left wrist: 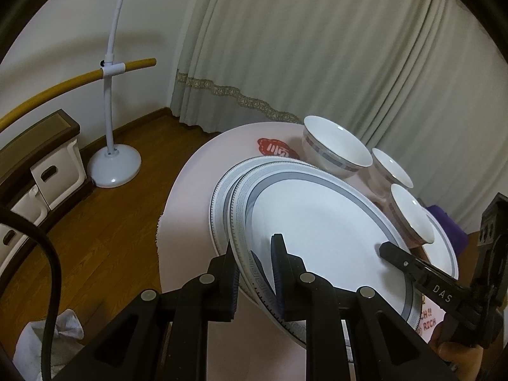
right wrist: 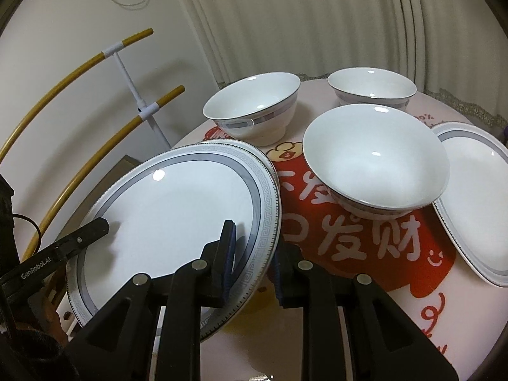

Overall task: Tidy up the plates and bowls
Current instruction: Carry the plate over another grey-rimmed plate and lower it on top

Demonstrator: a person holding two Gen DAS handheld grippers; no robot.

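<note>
A large round white plate (left wrist: 317, 222) (right wrist: 177, 209) with a grey key-pattern rim is held at a slight tilt over a second matching plate (left wrist: 220, 190) (right wrist: 250, 147) on the table. My left gripper (left wrist: 254, 244) is shut on the top plate's near left rim. My right gripper (right wrist: 254, 241) is shut on its right rim. Each gripper's finger also shows in the other view, resting on the plate: the right gripper's fingertip (left wrist: 385, 249) and the left gripper's fingertip (right wrist: 98, 227). Three white bowls (right wrist: 254, 104) (right wrist: 371, 85) (right wrist: 374, 155) stand upright behind and to the right.
An oblong white plate (right wrist: 470, 197) lies at the table's right edge. The round table (left wrist: 190, 174) has a pink cloth with a red print (right wrist: 349, 241). A white stand with yellow bars (left wrist: 111, 63) and drawers (left wrist: 54, 171) are on the wood floor to the left, with curtains behind.
</note>
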